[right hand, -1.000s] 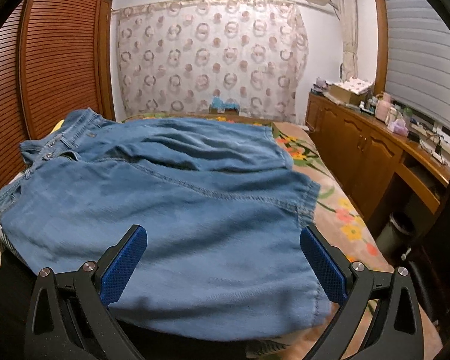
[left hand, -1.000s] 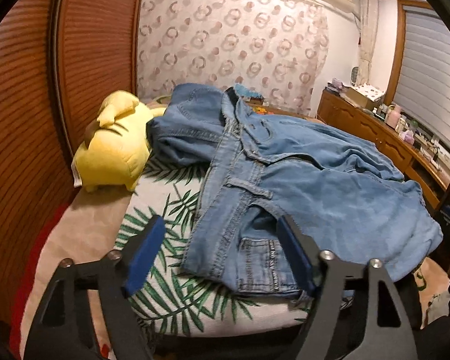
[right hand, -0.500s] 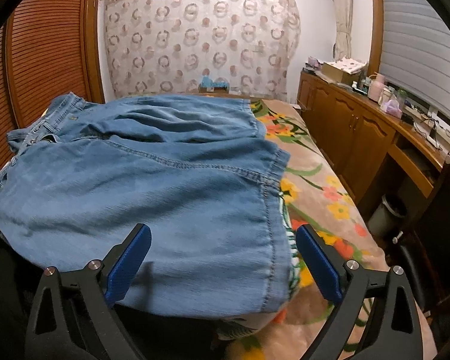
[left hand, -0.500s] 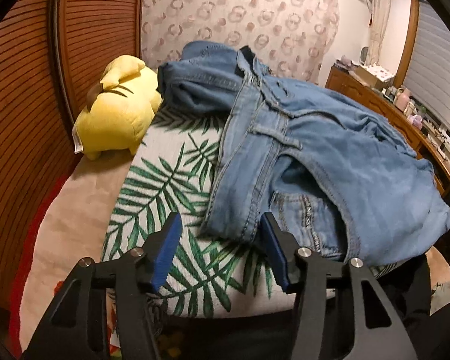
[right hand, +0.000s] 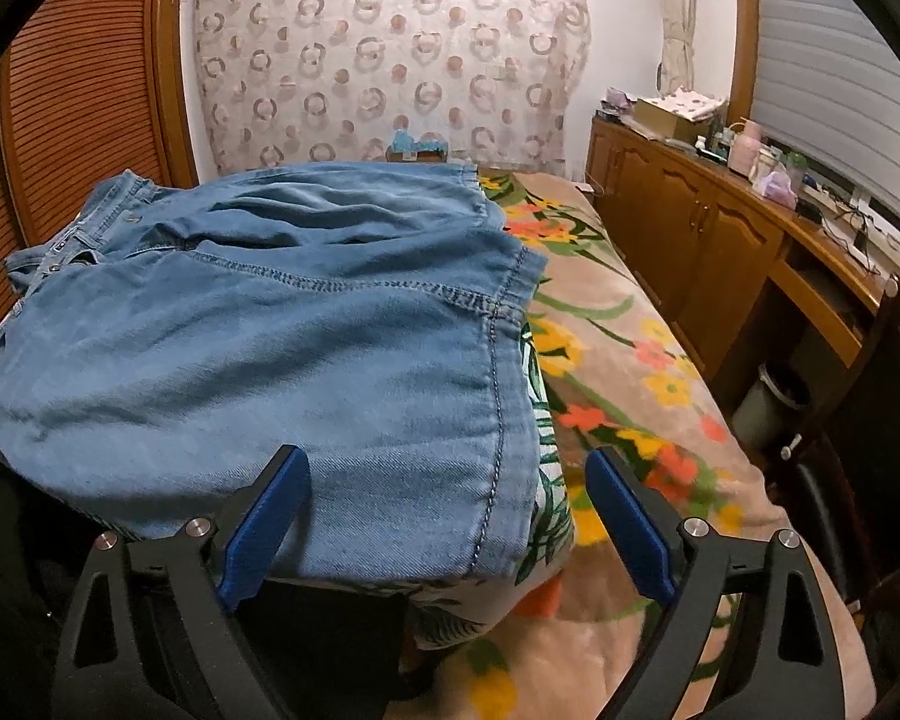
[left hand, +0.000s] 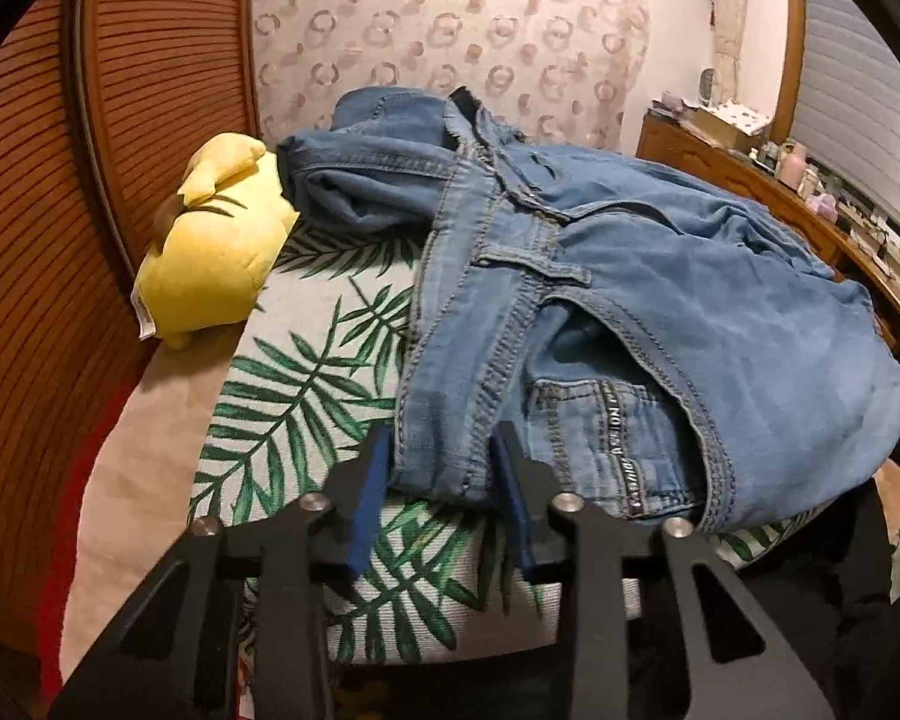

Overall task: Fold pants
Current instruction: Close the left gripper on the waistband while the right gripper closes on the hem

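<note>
Light blue denim pants (left hand: 660, 312) lie spread on the bed, waistband toward the left. My left gripper (left hand: 441, 468) has its jaws narrowed around the near corner of the waistband; the denim sits between the blue pads. In the right wrist view the pants (right hand: 282, 330) fill the left side, leg hems to the right. My right gripper (right hand: 447, 510) is wide open, its jaws either side of the near hem corner at the bed's edge, not touching it.
A yellow plush toy (left hand: 216, 252) lies beside the waistband against the wooden louvred wardrobe (left hand: 90, 150). The bed has a palm-leaf cover (left hand: 294, 384) and a floral blanket (right hand: 630, 396). A wooden sideboard (right hand: 720, 240) with clutter runs along the right.
My left gripper moved forward and down to the waistband corner and closed around it. My right gripper shifted right along the near edge toward the hem corner, still open.
</note>
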Action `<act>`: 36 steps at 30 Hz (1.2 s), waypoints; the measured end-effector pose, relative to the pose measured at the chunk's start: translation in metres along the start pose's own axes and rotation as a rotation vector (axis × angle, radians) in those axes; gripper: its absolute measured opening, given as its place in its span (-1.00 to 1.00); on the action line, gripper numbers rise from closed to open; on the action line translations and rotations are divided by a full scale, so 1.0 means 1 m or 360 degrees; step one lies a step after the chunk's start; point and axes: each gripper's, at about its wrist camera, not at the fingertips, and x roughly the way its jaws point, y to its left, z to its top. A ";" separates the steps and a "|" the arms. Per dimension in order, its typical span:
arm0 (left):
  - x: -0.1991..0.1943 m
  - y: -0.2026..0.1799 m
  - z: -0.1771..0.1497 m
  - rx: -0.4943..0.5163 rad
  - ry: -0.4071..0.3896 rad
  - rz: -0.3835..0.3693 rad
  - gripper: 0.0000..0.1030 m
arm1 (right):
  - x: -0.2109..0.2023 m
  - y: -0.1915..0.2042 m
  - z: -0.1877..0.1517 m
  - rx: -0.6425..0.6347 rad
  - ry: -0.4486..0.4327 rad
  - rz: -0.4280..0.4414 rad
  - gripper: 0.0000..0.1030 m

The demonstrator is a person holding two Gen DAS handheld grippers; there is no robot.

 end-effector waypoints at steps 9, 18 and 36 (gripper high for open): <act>-0.029 -0.018 0.021 0.0081 -0.0167 0.0000 -0.68 | 0.004 -0.004 0.005 -0.0016 0.0019 0.0059 0.73; -0.034 -0.027 0.042 0.0123 -0.0234 -0.0041 -0.68 | 0.006 -0.015 -0.001 0.0025 0.0059 0.0091 0.64; -0.021 -0.023 0.036 0.0095 -0.0220 -0.0059 -0.69 | 0.005 -0.010 -0.002 0.0018 0.0110 0.0082 -0.23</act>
